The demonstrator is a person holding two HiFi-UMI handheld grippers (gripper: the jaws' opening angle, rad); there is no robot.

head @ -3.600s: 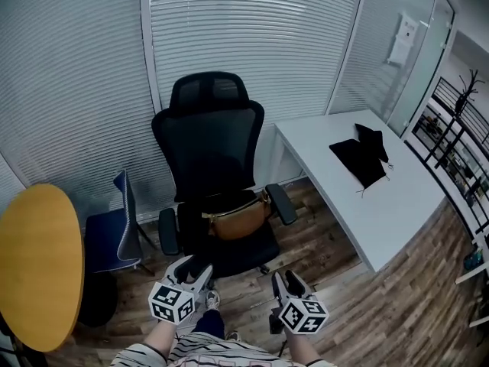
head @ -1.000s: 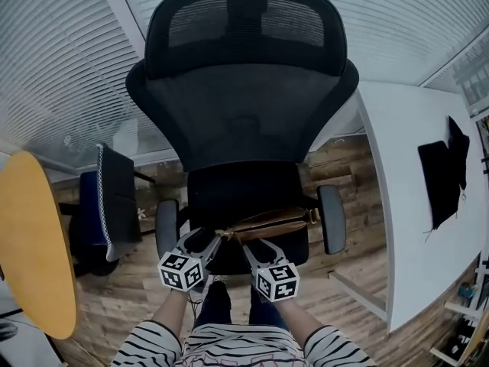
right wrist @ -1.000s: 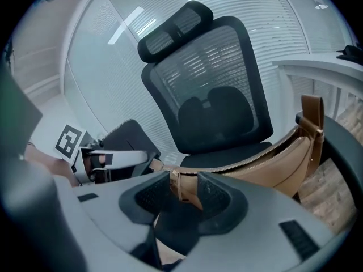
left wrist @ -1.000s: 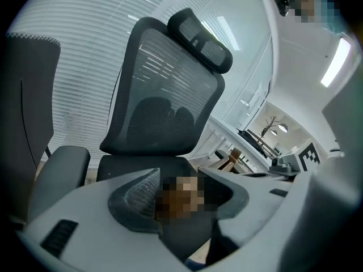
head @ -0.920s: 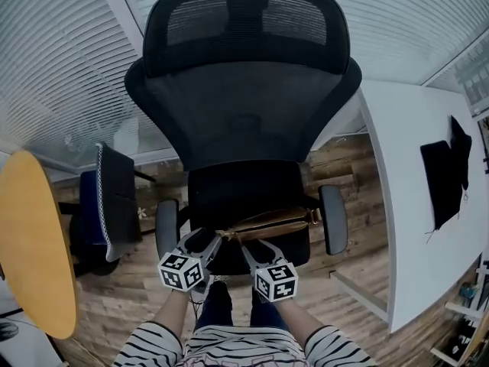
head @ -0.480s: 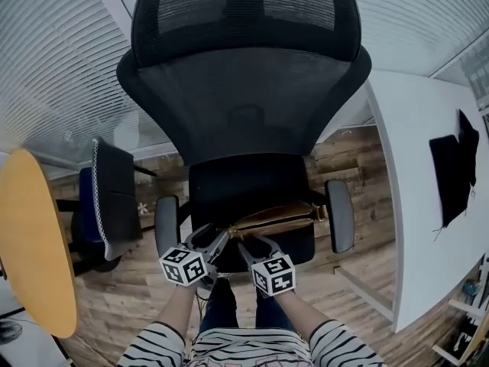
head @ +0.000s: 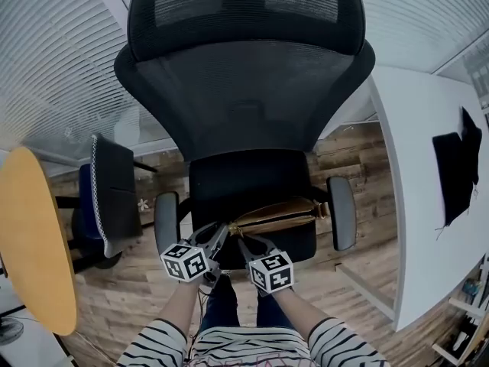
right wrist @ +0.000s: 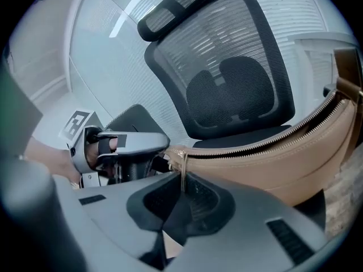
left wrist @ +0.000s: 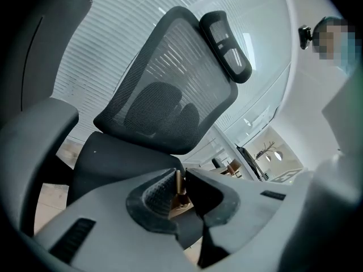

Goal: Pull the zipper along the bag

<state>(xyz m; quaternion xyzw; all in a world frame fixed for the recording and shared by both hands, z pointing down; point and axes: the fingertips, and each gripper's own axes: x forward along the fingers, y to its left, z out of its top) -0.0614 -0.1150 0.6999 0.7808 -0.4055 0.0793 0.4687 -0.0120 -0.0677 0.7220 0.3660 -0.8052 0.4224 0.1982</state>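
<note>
– Two grippers on the bag (head: pixel 279 214): where do we stand?
– We have the bag lying across the front of the chair (head: pixel 244 178) seat, long side left to right. Our left gripper (head: pixel 217 234) has just been closing, and its jaws now pinch the tan left tip of the bag; a small brass piece (left wrist: pixel 182 196) shows between the pads.
– And the right one?
– Our right gripper (head: pixel 246 245) has just been closing too. Its jaws are pressed onto the zipper pull (right wrist: pixel 183 171), the thin tab hanging from the slider (right wrist: pixel 181 153) just beside the left gripper.
– So the reach is done?
– We'd say so: the grasp is made, the pull has not begun. The zipper (right wrist: pixel 266 146) runs off to the right with its two rows of teeth apart, so we judge the bag open along most of its length.
– What does the next move ask of us?
– We hold the left end steady as an anchor and draw the right gripper rightward along the teeth, following the bag's curve. The tab is thin and could slip from the pads, and the soft bag could bunch or slide on the seat if the left grip gives
</note>
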